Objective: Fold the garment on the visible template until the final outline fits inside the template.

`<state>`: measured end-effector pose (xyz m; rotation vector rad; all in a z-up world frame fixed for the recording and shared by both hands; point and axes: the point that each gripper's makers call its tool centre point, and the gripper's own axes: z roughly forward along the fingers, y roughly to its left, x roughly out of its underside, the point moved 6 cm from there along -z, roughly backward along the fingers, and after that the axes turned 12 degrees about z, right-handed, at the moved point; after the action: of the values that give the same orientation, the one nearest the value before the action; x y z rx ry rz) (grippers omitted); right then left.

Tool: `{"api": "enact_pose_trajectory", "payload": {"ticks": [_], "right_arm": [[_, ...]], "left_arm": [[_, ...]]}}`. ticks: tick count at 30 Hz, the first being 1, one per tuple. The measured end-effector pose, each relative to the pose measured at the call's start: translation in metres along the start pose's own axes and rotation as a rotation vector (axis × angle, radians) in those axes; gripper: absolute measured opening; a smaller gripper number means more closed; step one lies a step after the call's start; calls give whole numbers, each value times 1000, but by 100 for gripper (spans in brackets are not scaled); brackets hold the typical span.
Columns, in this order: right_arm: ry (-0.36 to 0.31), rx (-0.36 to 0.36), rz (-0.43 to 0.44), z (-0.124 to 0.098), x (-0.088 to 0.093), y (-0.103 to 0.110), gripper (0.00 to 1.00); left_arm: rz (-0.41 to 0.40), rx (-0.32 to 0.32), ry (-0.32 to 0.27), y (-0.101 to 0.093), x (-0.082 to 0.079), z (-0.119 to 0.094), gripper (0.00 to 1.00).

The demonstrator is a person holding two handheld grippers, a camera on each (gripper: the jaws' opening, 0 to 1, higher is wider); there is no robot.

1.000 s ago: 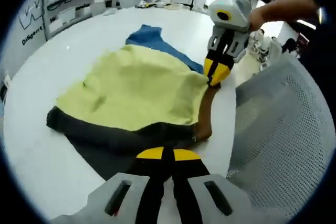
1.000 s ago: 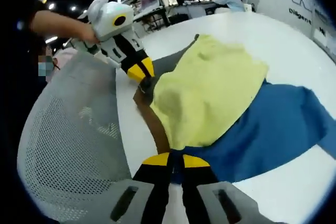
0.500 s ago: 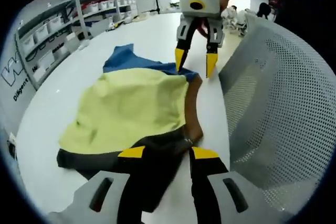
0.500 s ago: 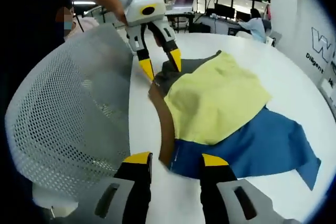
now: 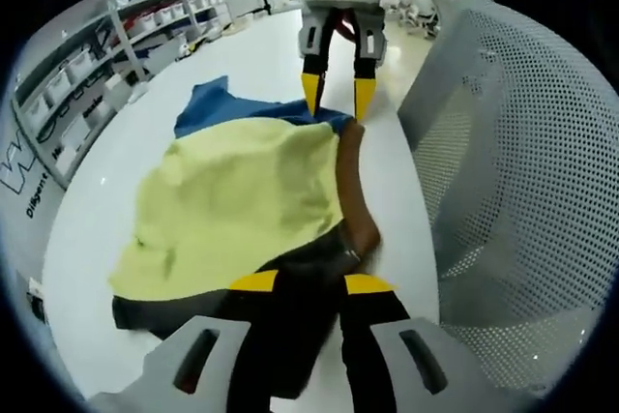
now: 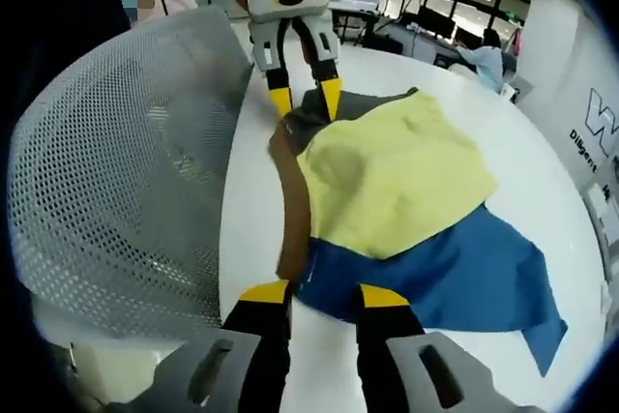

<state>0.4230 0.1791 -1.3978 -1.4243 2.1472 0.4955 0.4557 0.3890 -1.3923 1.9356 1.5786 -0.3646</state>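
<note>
A garment lies flat on the white table [image 5: 116,142], with a yellow panel [image 5: 242,200] on top, a blue part [image 5: 218,108] at one end and a dark grey part [image 5: 300,263] at the other. A brown strip [image 5: 358,191] runs along its edge beside the chair. My left gripper [image 5: 309,282] is open over the dark grey end. My right gripper [image 5: 338,96] is open over the blue end. In the right gripper view the right gripper [image 6: 324,294] stands at the blue edge [image 6: 455,278]. There the left gripper [image 6: 306,101] hangs open above the dark grey part [image 6: 324,118].
A grey mesh chair back [image 5: 513,162] stands close along the brown-strip side of the table and appears as the chair back [image 6: 116,171] in the right gripper view. Shelves with bins [image 5: 87,74] line the far wall. A person [image 6: 488,55] sits at desks beyond.
Both grippers were shut on the garment's brown-strip edge a second ago. They have let go, opened and drawn back; the garment now rests flat.
</note>
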Motion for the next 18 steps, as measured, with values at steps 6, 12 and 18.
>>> {"api": "enact_pose_trajectory", "payload": {"ticks": [6, 12, 18], "right_arm": [[-16, -12, 59, 0, 4, 7, 2], [-38, -61, 213, -4, 3, 15, 0], [-86, -112, 325, -20, -4, 11, 0]], "left_arm": [[-46, 10, -4, -4, 2, -1, 0], [-161, 22, -12, -8, 5, -7, 0], [-296, 74, -74, -12, 2, -21, 0]]}}
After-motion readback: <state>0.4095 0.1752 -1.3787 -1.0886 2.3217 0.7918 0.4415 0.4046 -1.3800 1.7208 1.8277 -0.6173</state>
